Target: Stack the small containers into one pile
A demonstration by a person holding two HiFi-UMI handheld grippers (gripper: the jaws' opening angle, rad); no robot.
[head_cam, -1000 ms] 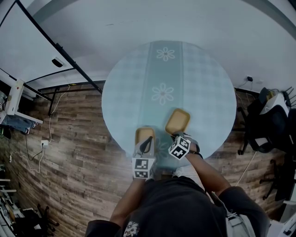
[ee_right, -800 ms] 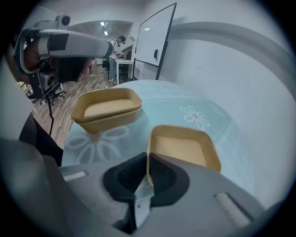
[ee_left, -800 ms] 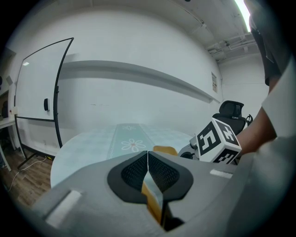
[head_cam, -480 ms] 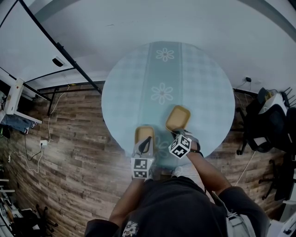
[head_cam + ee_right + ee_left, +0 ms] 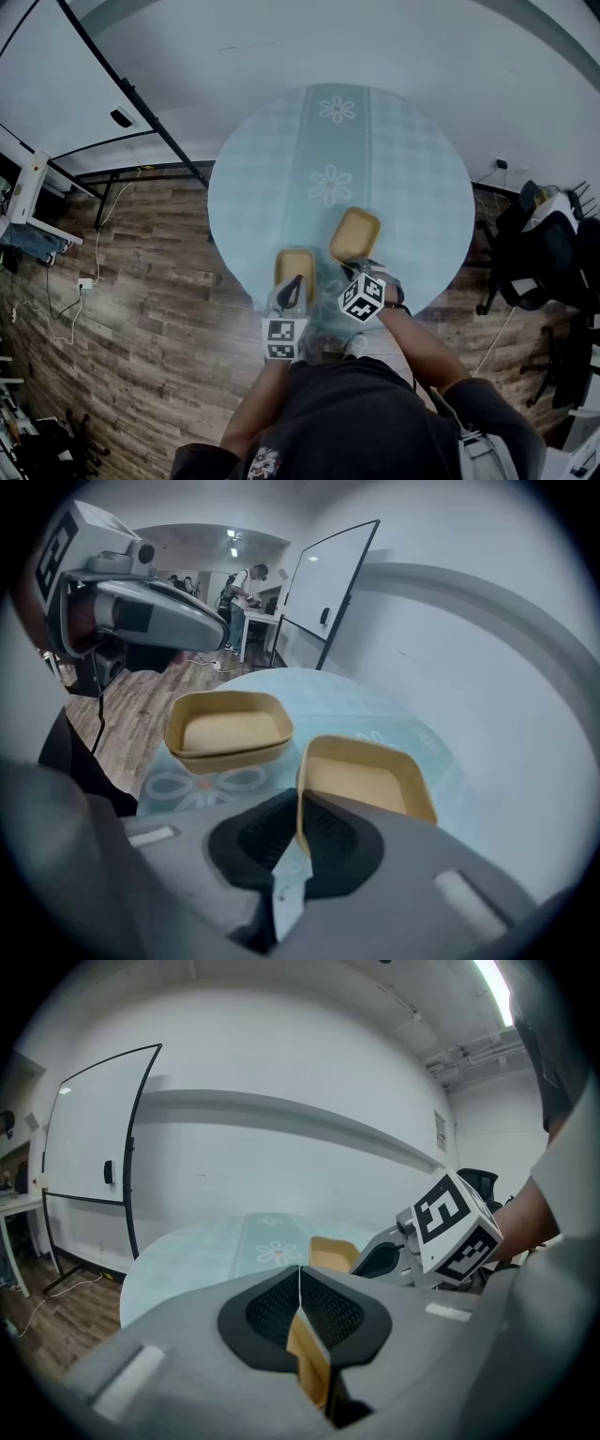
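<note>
Tan tub (image 5: 366, 780) is clenched by its near rim in my right tongs (image 5: 361, 274), its long axis running away from them. The nested pair (image 5: 230, 731) it must join sits on the counter (image 5: 412, 169) just left of and below them, rim clenched in my left tongs (image 5: 292, 286). All look empty.

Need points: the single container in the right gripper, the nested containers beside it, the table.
single container (image 5: 364, 782): right gripper view, inner floor.
nested containers (image 5: 230, 730): right gripper view, top one's inner floor.
table (image 5: 412, 178): head view, bare cloth right of the flowers.
</note>
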